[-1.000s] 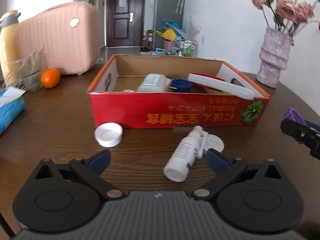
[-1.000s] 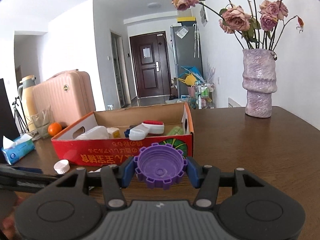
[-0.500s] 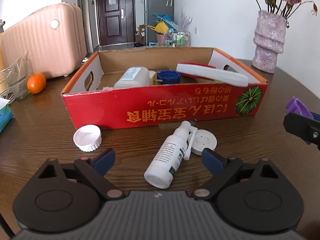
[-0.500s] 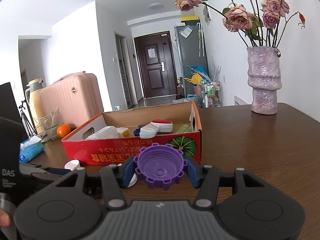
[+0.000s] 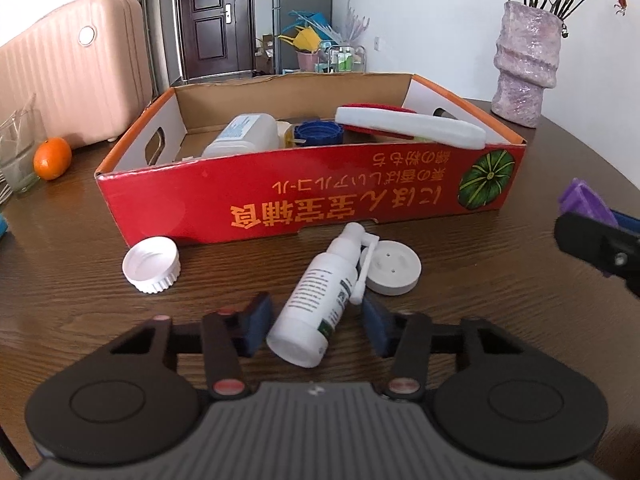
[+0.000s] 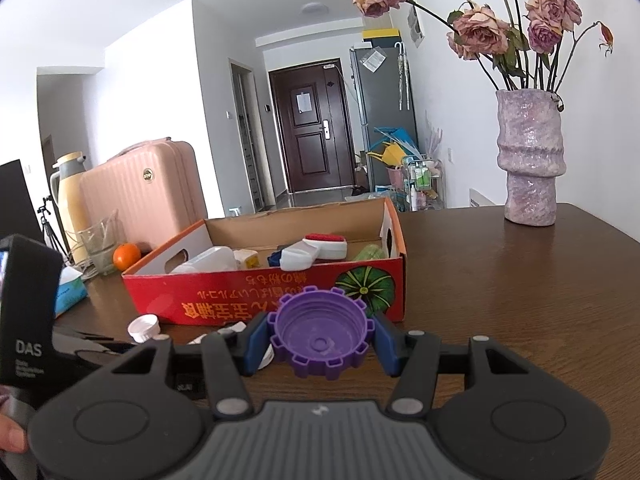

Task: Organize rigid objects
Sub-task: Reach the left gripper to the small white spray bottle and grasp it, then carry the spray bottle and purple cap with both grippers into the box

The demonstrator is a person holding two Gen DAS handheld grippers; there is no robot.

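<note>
Now, left gripper (image 5: 316,324): jaws closing around the white plastic spray bottle (image 5: 320,292), which lies on its side between the blue pads; a gap shows on each side, so the pads are not pressing yet.
Spray bottle: on the dark wooden table (image 5: 64,280), base toward the camera, nozzle pointing at the box's long front wall.
Right gripper (image 6: 322,338): clamped on the purple ribbed plastic cap (image 6: 322,338), open side facing the camera, both blue pads touching its rim.
Box: red and orange cardboard box (image 5: 312,196) with a printed pumpkin, near the middle of the table; inside lie a white plastic jug (image 5: 244,136), a blue screw cap (image 5: 318,134) and a long white brush with a red underside (image 5: 412,126).
White ribbed cap (image 5: 151,264): open side up, on the table just before the box's front left corner.
White flat round lid (image 5: 394,266): on the table, touching the bottle's spray arm.
Far left edge: an orange (image 5: 52,158) beside a clear glass (image 5: 18,156), with a pink ribbed suitcase (image 5: 72,80) behind them.
Far right edge: a lilac textured vase (image 5: 524,64) with dried roses.
</note>
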